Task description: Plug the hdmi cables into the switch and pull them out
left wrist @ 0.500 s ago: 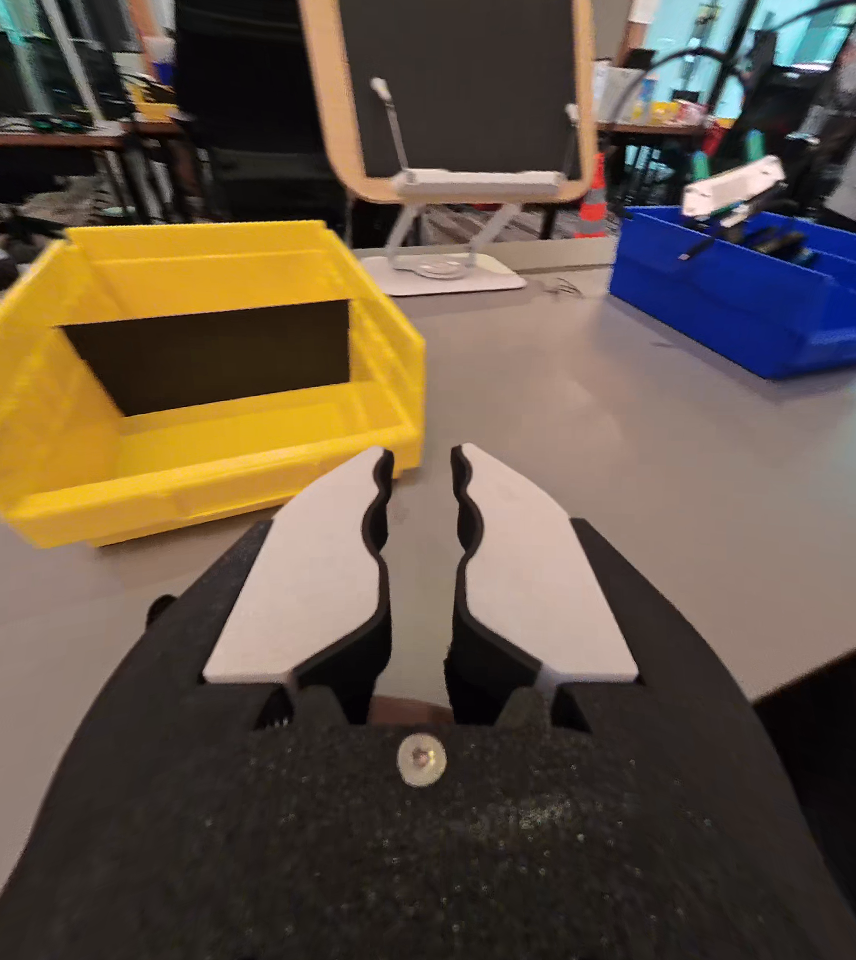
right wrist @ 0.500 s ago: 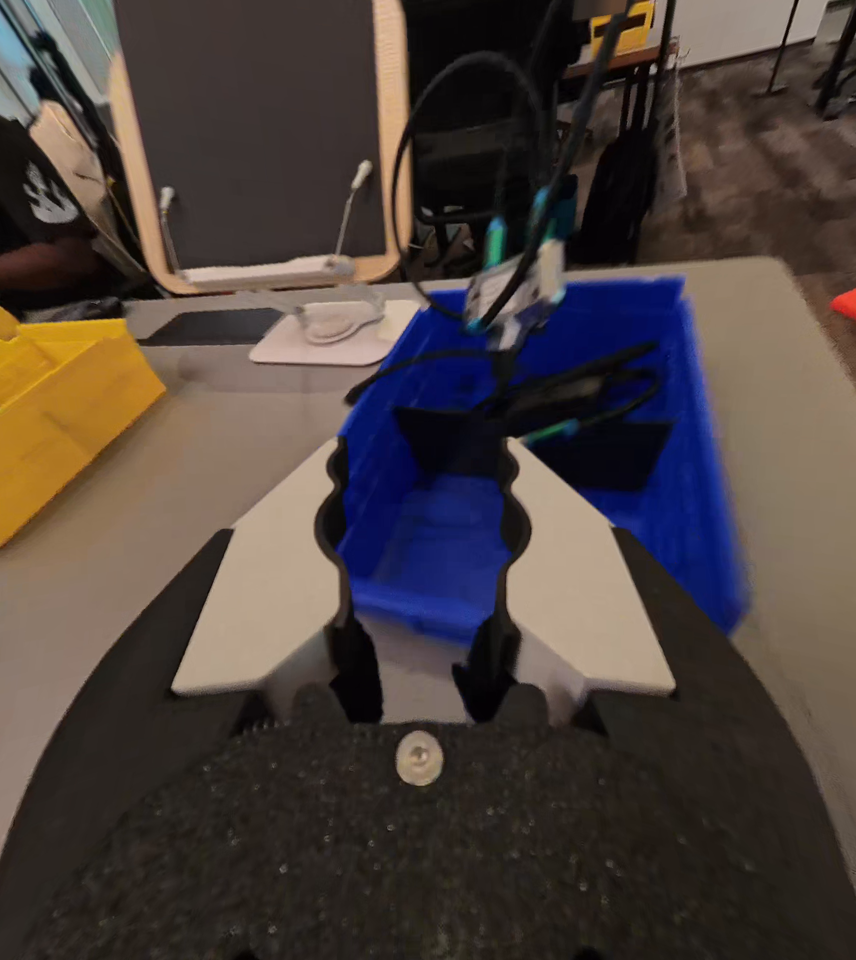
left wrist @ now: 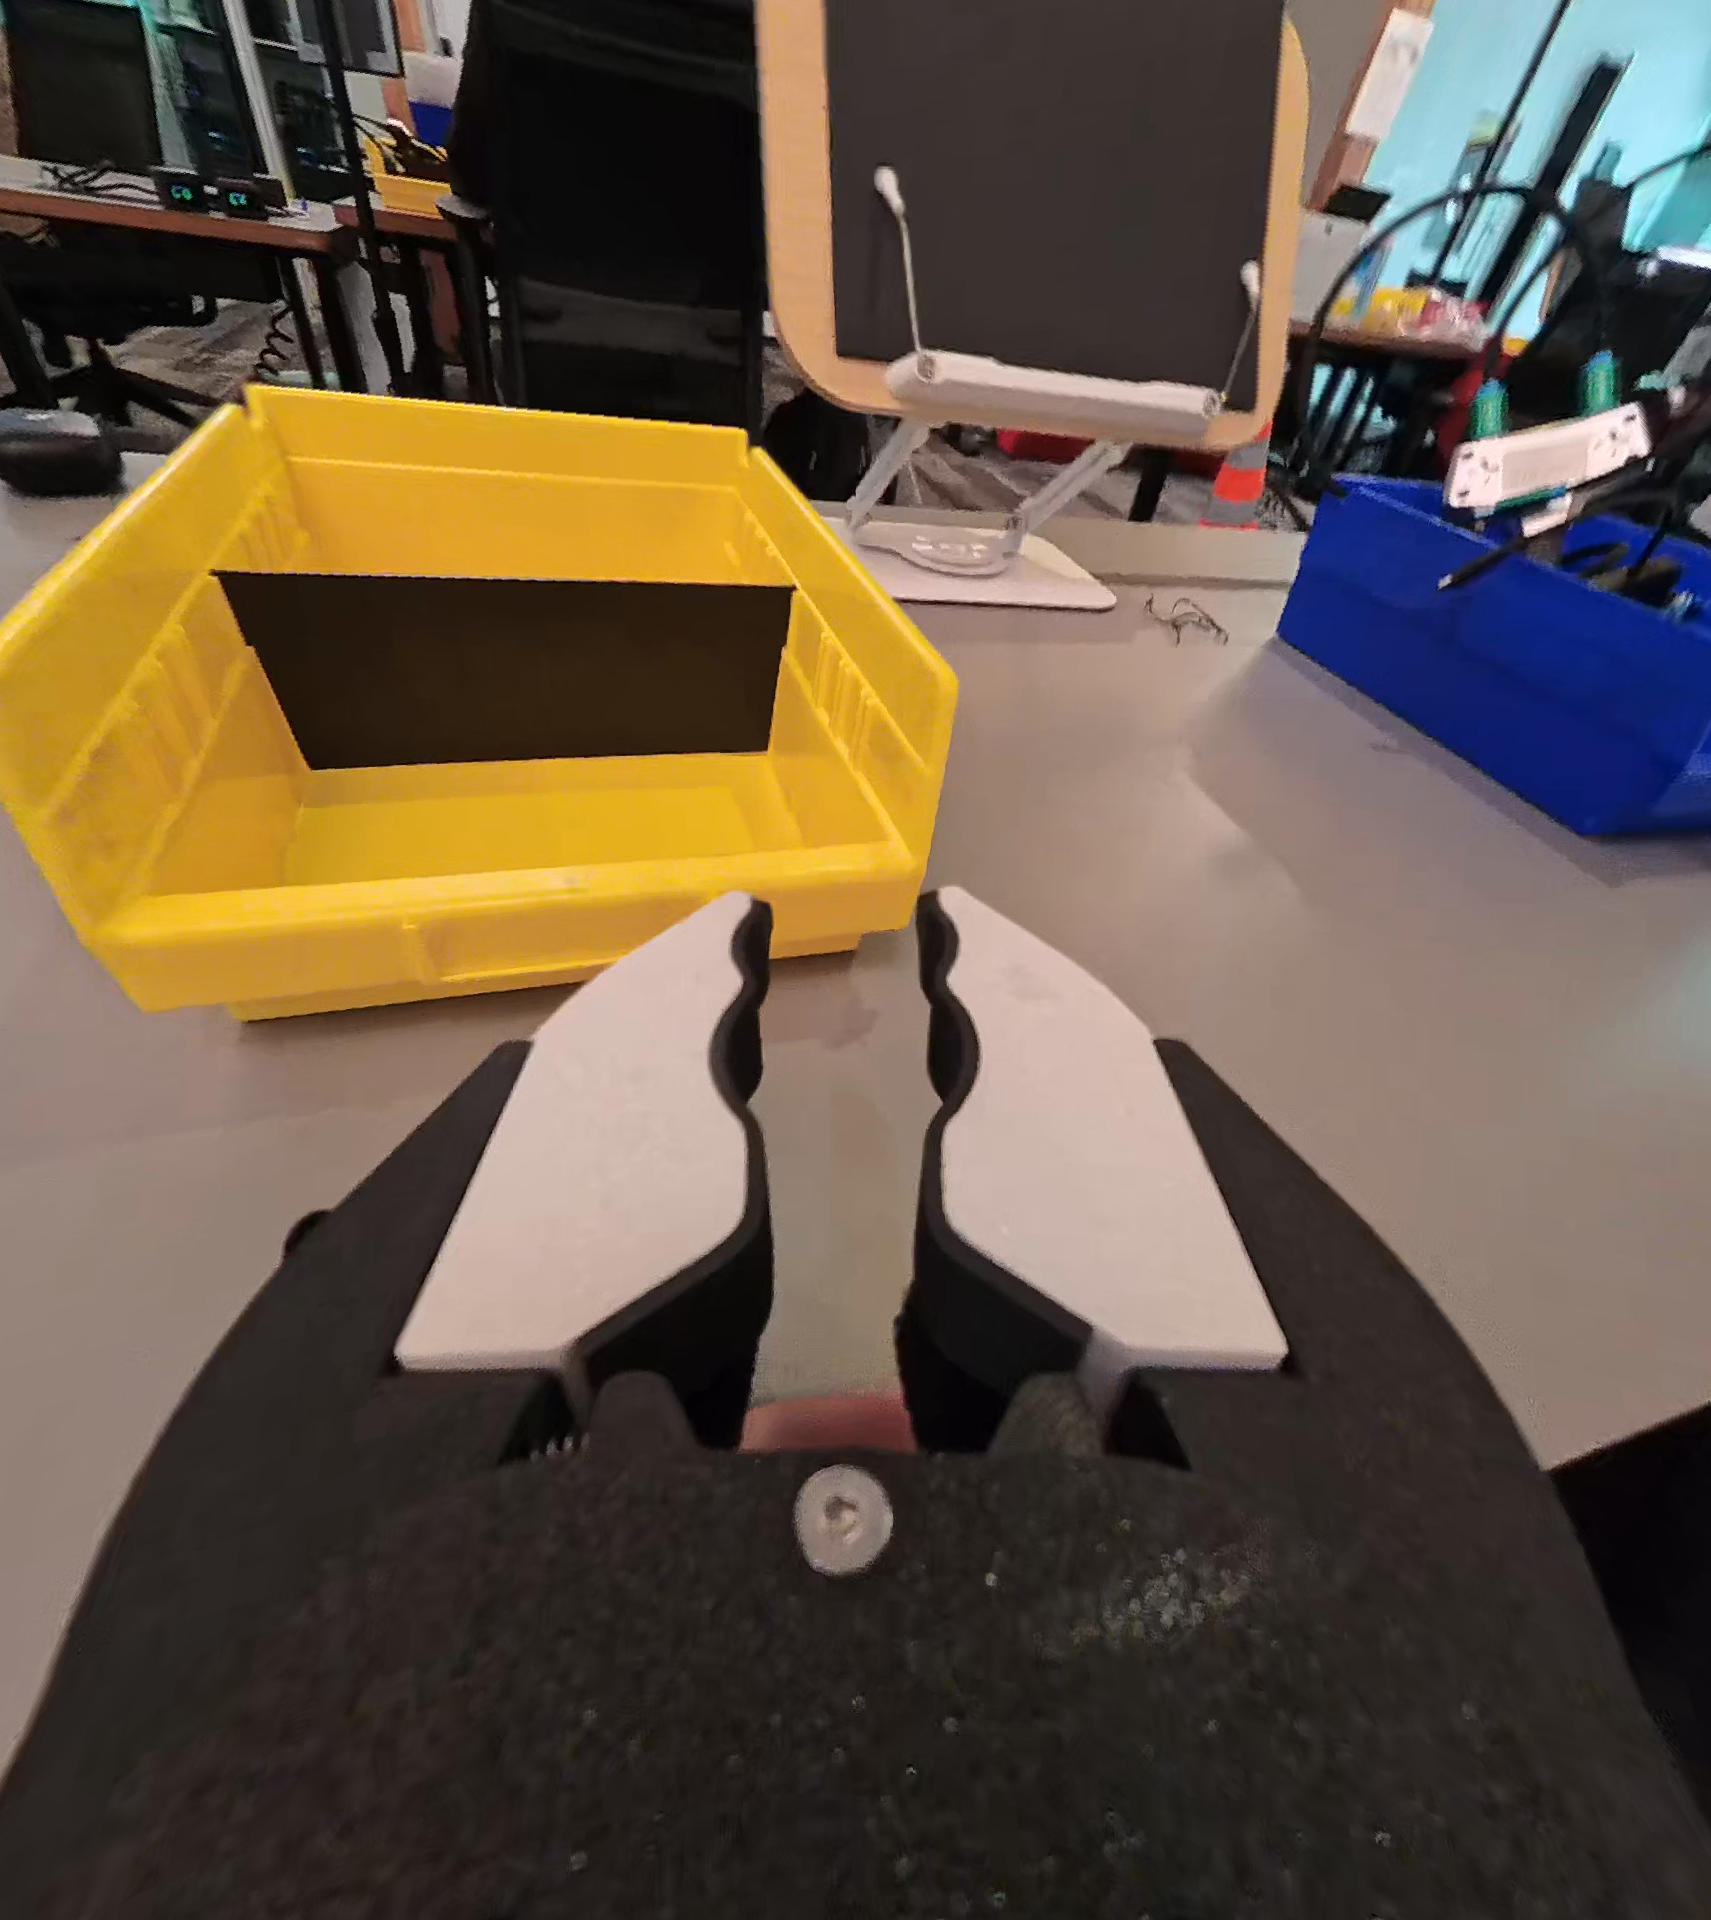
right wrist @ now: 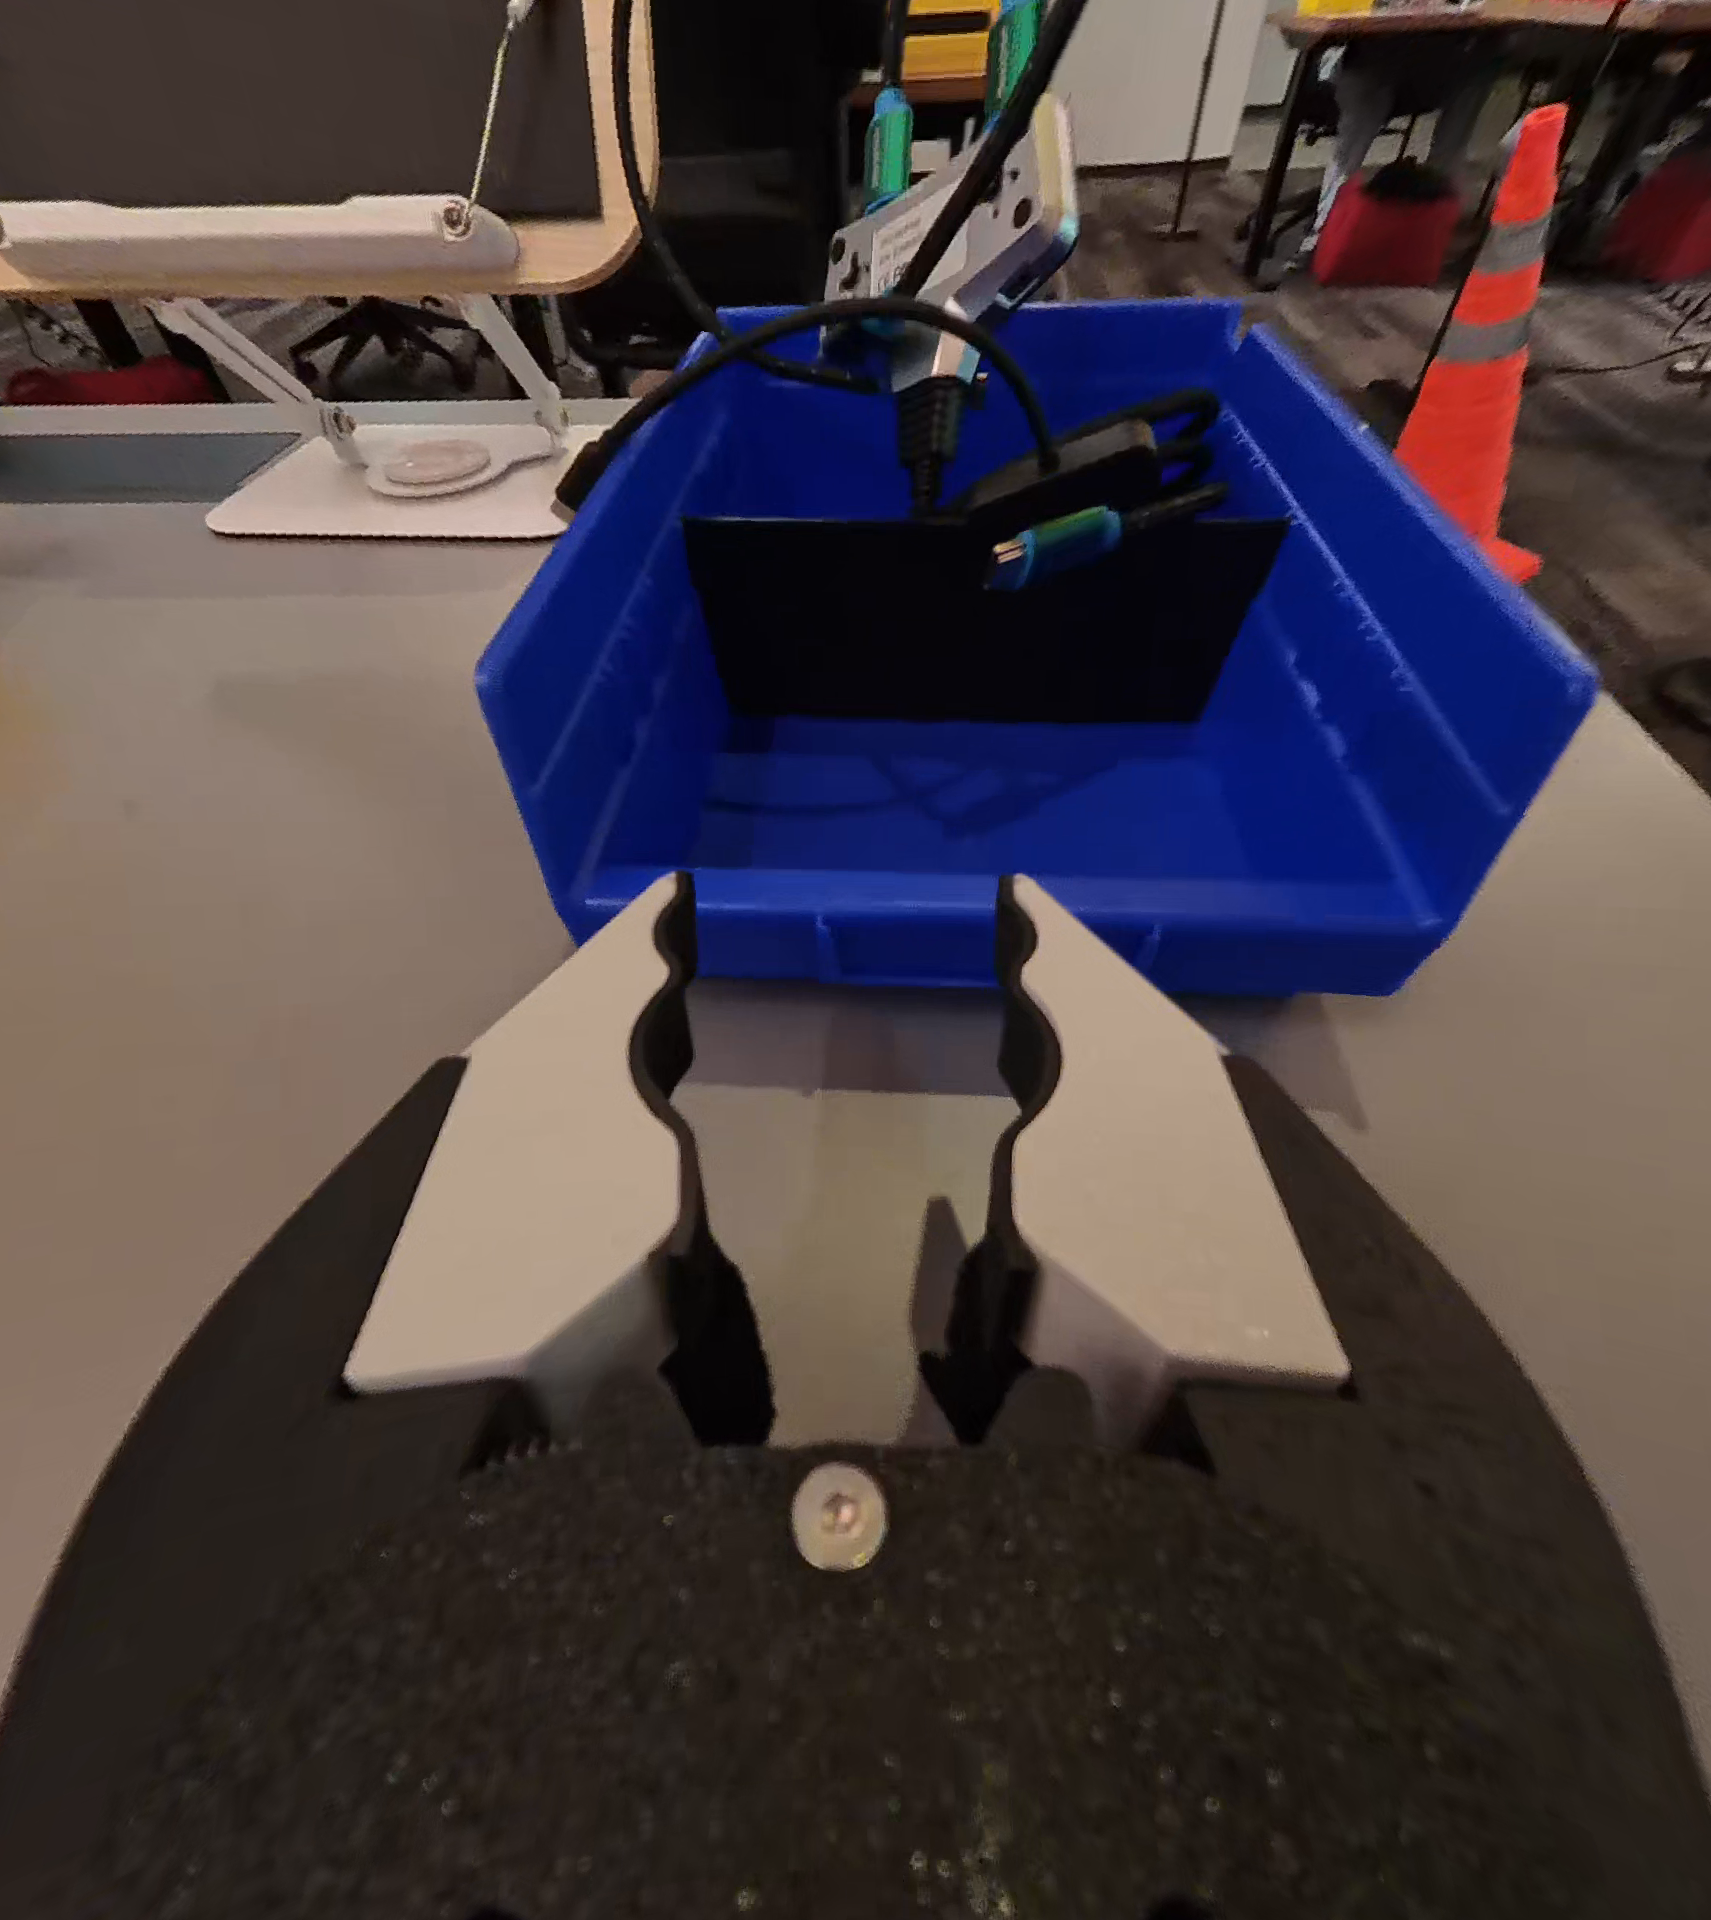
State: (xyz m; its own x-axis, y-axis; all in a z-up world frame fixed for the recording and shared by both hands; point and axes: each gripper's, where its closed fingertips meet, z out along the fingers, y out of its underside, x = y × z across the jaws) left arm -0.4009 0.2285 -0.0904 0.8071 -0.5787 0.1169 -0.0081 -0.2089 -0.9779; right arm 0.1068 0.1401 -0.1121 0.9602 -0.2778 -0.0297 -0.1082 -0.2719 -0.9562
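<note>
Both grippers hang empty, left gripper (left wrist: 843, 925) fingers slightly apart, right gripper (right wrist: 843, 899) fingers wide. The switch (right wrist: 955, 213) dangles above the blue bin (right wrist: 1059, 914) among tangled cables (right wrist: 1069, 540); grabbing there risks snagging the wrong lead

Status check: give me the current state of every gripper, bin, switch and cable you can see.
Left gripper: open, empty, above the grey table.
Right gripper: open, empty, facing the blue bin.
Yellow plastic bin: front compartment empty, black divider upright.
Blue plastic bin: front compartment empty, cables behind its divider.
White HDMI switch: raised above the blue bin, cables plugged in.
Teal-tipped black cable: unplugged, resting on the divider.
</note>
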